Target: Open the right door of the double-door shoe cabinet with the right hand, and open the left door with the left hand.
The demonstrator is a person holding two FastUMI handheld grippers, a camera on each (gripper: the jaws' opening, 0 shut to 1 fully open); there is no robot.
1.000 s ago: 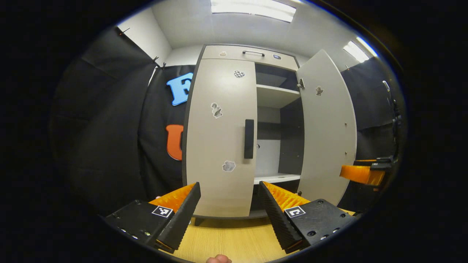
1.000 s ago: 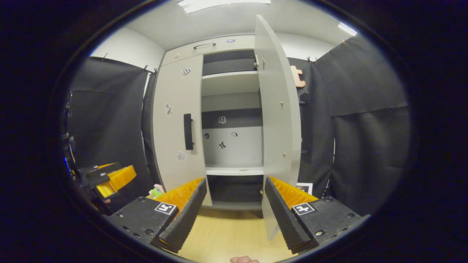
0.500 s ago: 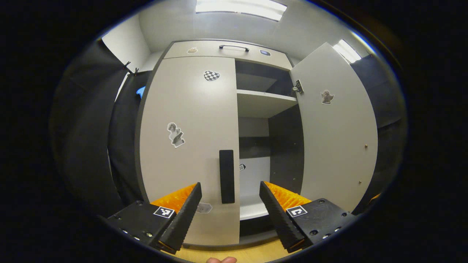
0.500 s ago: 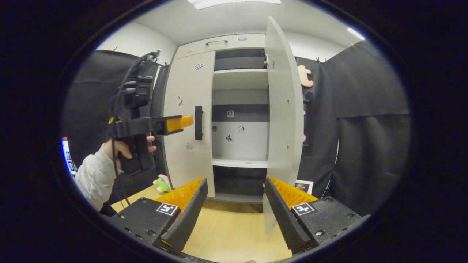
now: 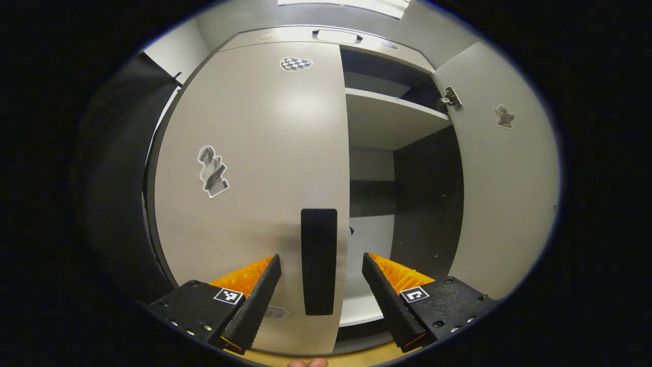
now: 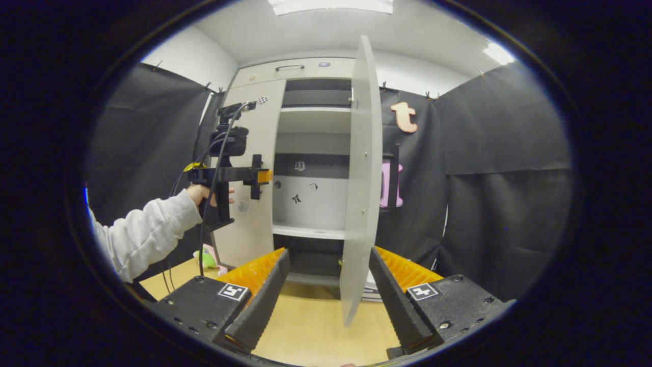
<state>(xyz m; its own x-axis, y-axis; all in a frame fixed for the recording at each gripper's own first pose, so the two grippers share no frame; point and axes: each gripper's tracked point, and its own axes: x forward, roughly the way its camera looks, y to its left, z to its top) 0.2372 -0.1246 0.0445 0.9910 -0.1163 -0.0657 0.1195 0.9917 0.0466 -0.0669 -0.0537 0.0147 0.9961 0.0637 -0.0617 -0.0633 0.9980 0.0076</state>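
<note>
Both grippers wide: left gripper [image 5: 321,298] straddles closed left door's [image 5: 254,178] handle [image 5: 319,260] without touching, right gripper [image 6: 328,293] before swung-out right door [image 6: 360,178].

recording booth | black cloth walls [image 6: 499,168] | shoe cabinet [image 6: 305,168] on wood floor [image 6: 316,326]
</note>
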